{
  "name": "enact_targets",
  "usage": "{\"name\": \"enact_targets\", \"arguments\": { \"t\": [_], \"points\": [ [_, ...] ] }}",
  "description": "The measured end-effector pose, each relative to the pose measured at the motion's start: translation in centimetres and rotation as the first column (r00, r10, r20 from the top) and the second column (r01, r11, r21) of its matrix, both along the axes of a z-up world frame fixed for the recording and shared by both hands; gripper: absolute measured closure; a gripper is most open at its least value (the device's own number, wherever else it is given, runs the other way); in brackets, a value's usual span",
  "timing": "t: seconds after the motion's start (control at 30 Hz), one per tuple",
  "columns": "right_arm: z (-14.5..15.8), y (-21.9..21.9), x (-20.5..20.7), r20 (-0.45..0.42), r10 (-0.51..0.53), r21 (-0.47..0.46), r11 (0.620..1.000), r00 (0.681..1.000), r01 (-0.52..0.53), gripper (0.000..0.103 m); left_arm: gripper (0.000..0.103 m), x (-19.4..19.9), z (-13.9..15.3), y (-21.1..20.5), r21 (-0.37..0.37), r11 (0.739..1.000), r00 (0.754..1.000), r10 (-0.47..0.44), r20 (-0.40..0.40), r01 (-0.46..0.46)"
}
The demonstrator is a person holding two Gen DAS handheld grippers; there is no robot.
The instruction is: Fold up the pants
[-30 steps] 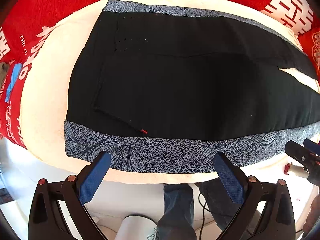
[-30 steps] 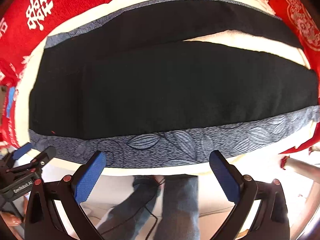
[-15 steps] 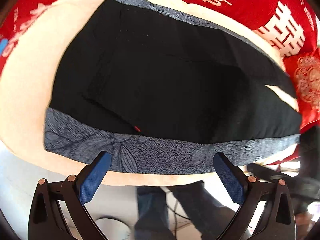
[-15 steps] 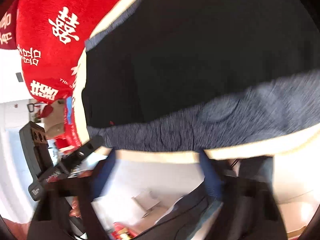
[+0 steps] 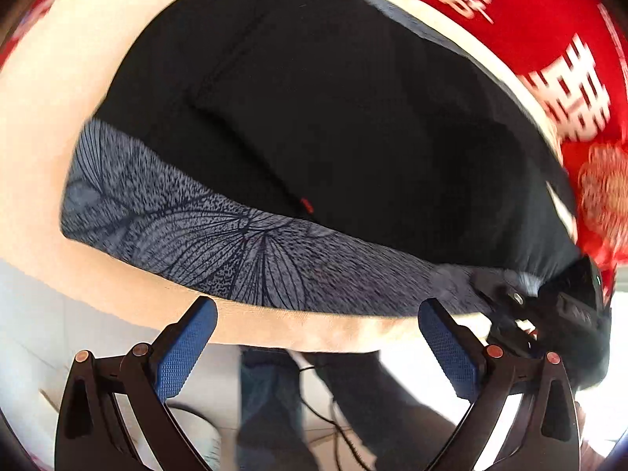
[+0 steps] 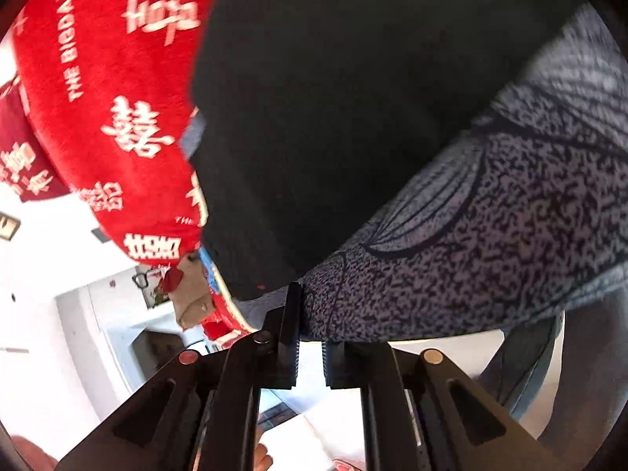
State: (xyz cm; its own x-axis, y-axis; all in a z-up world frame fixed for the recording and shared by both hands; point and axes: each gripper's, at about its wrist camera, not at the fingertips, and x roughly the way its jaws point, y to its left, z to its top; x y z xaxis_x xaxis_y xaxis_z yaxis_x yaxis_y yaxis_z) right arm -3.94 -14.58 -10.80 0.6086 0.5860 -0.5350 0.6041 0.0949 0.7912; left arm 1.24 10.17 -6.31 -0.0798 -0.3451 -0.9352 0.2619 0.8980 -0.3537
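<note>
Black pants (image 5: 333,125) lie spread flat on a cream pad (image 5: 51,125), which sits on a red cloth (image 5: 549,31) printed with white characters; whether that is a worktop or a bed underneath, cannot tell. A grey-blue leaf-print side band (image 5: 219,243) runs along the near edge of the pants, with a small red tag (image 5: 308,207) at the seam just above it. Left gripper (image 5: 318,337) hangs off the near edge of the pad with its blue-padded fingers (image 5: 184,347) spread wide, nothing between them, not touching the fabric. Below it, the person's jeans-clad legs (image 5: 271,404) and a dark cable show (blurred). At the right end of the band in the left wrist view the right gripper (image 5: 549,314) sits at the fabric edge, motion-blurred. In the right wrist view the right gripper (image 6: 308,357) has its fingers (image 6: 288,337) drawn almost together, a narrow slit between them, and the edge of the leaf-print band (image 6: 490,243) sits right at the fingertips; the cloth looks pinched there, though the exact contact is partly hidden by the fingers. The black part of the pants (image 6: 353,98) fills the upper middle of that view, the red cloth (image 6: 110,117) to its left, and a room with white walls beyond. Fingertips of the person's hand (image 6: 263,461) show at the bottom edge.
</note>
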Motion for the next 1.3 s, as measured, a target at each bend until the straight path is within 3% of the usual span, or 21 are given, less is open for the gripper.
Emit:
{"name": "enact_targets", "arguments": {
  "t": [0.2, 0.23, 0.27, 0.37, 0.47, 0.5, 0.57, 0.7, 0.77, 0.83, 0.87, 0.9, 1.07, 1.17, 1.3],
  "points": [
    [2.3, -0.3, -0.1, 0.056, 0.012, 0.012, 1.000, 0.998, -0.013, 0.093, 0.000, 2.0, -0.9, 0.7, -0.103, 0.981, 0.985, 0.157, -0.069, -0.163],
    [2.4, -0.5, -0.1, 0.058, 0.018, 0.014, 1.000, 0.998, -0.019, 0.093, 0.011, 2.3, -1.1, 0.8, -0.117, 0.976, 0.981, 0.178, -0.074, -0.186],
    [2.5, -0.6, -0.3, 0.059, 0.028, 0.010, 1.000, 0.998, -0.029, 0.093, 0.028, 2.5, -1.3, 0.9, -0.122, 0.973, 0.979, 0.188, -0.077, -0.196],
    [1.6, -1.0, -0.6, 0.049, 0.068, 0.007, 0.998, 0.996, -0.068, 0.089, 0.057, 3.2, -1.5, 0.8, -0.143, 0.969, 0.977, 0.190, -0.095, -0.202],
    [0.7, -1.6, -1.2, 0.005, 0.095, -0.016, 0.995, 0.995, -0.095, 0.080, 0.067, 3.1, -0.9, 0.7, -0.139, 0.976, 0.985, 0.160, -0.061, -0.167],
    [0.4, -1.8, -1.6, -0.010, 0.092, -0.025, 0.995, 0.996, -0.092, 0.071, 0.067, 3.3, -0.6, 0.8, -0.141, 0.978, 0.988, 0.146, -0.050, -0.152],
    [-0.5, -2.5, -2.9, -0.029, 0.057, -0.024, 0.998, 0.998, -0.058, 0.062, 0.067, 3.2, -0.4, 0.6, -0.137, 0.983, 0.993, 0.115, -0.038, -0.119],
    [-1.4, -4.6, -5.7, -0.026, -0.064, -0.006, 0.998, 0.998, 0.063, 0.062, 0.067, 3.5, -0.7, 0.4, -0.123, 0.990, 0.997, 0.066, -0.030, -0.069],
    [-2.5, -5.3, -7.2, -0.012, -0.162, 0.065, 0.985, 0.987, 0.162, 0.062, 0.067, 3.6, -1.0, 0.4, -0.117, 0.991, 0.998, 0.059, -0.037, -0.063],
    [-3.2, -5.5, -8.2, -0.019, -0.245, 0.137, 0.960, 0.969, 0.245, 0.079, 0.067, 3.8, -1.2, 0.2, -0.105, 0.993, 0.998, 0.049, -0.038, -0.053],
    [-2.9, -5.7, -8.6, -0.020, -0.285, 0.145, 0.948, 0.958, 0.285, 0.096, 0.067, 3.9, -1.2, -0.3, -0.096, 0.994, 0.998, 0.046, -0.036, -0.049],
    [-2.3, -5.8, -8.6, -0.009, -0.298, 0.144, 0.944, 0.955, 0.296, 0.096, 0.067, 4.0, -0.9, -0.5, -0.086, 0.995, 0.999, 0.043, -0.029, -0.045],
    [4.0, -8.4, -6.4, 0.056, -0.159, -0.001, 0.987, 0.986, 0.160, 0.096, 0.067, 4.8, 3.2, -1.5, -0.085, 0.996, 0.999, 0.032, 0.041, -0.028],
    [8.4, -11.0, -2.3, 0.096, -0.025, -0.092, 0.995, 0.995, 0.033, 0.096, 0.067, 6.1, 6.0, -2.6, -0.079, 0.996, 0.995, 0.037, 0.089, -0.030],
    [11.2, -15.0, 3.7, 0.107, 0.089, -0.128, 0.989, 0.990, -0.075, 0.094, 0.067, 9.8, 9.3, -5.7, -0.093, 0.994, 0.984, 0.067, 0.162, -0.053]
  ]
}}
